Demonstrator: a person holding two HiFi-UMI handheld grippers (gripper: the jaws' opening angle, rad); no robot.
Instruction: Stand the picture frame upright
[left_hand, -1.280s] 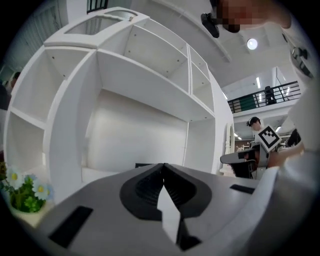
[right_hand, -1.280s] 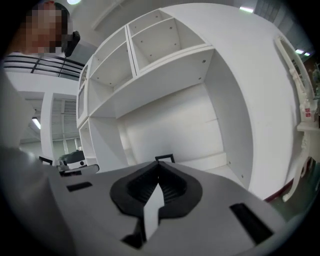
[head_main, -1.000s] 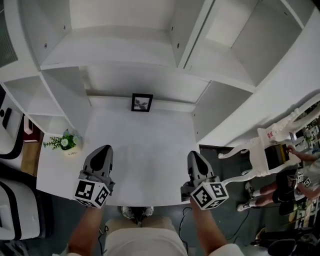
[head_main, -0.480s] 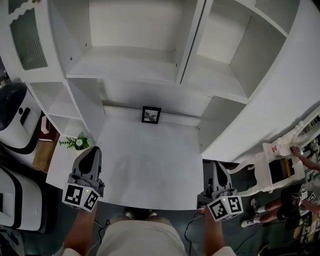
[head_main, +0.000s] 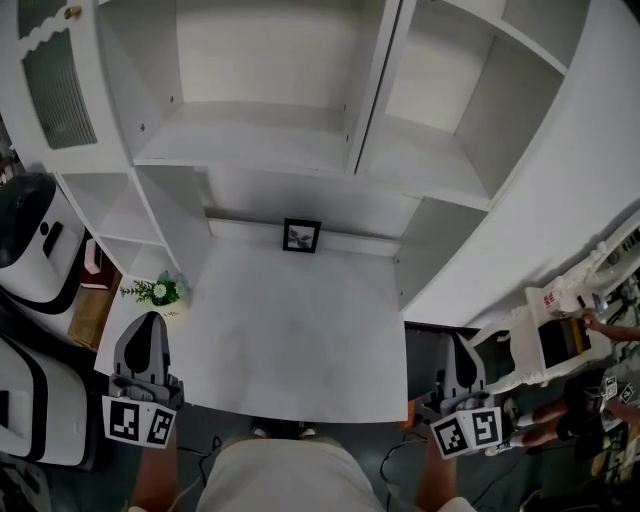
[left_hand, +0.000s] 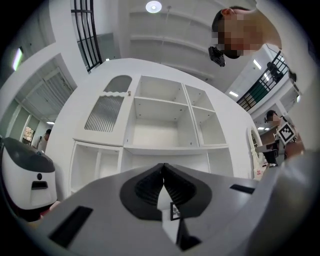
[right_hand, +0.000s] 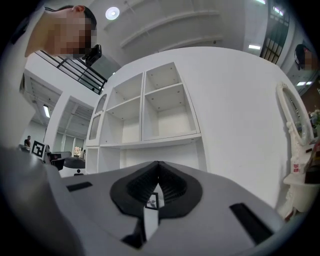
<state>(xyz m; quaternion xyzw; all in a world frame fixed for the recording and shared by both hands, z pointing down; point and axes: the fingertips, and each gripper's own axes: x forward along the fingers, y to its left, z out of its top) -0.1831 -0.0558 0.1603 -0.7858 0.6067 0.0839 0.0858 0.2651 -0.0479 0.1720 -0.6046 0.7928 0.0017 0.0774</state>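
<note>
Well, my left gripper (head_main: 148, 320) hangs near me, well left of the picture frame (head_main: 301, 236), jaws pressed together, empty. A potted plant (head_main: 160, 291) sits left of the frame, which stands upright at the table (head_main: 300, 340)'s back edge. My right gripper (head_main: 458, 342), well right of it, is closed too, empty. Red print (head_main: 543, 298) further right is unreadable.

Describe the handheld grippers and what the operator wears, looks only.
Both are alike: the left gripper and right gripper have matte grey tapered bodies. A white cube with black square markers sits at each rear: left cube, right cube. The fingers are lined with black ribbed pads. No cable shows on either. The person wears a light beige garment; no sleeves show.
</note>
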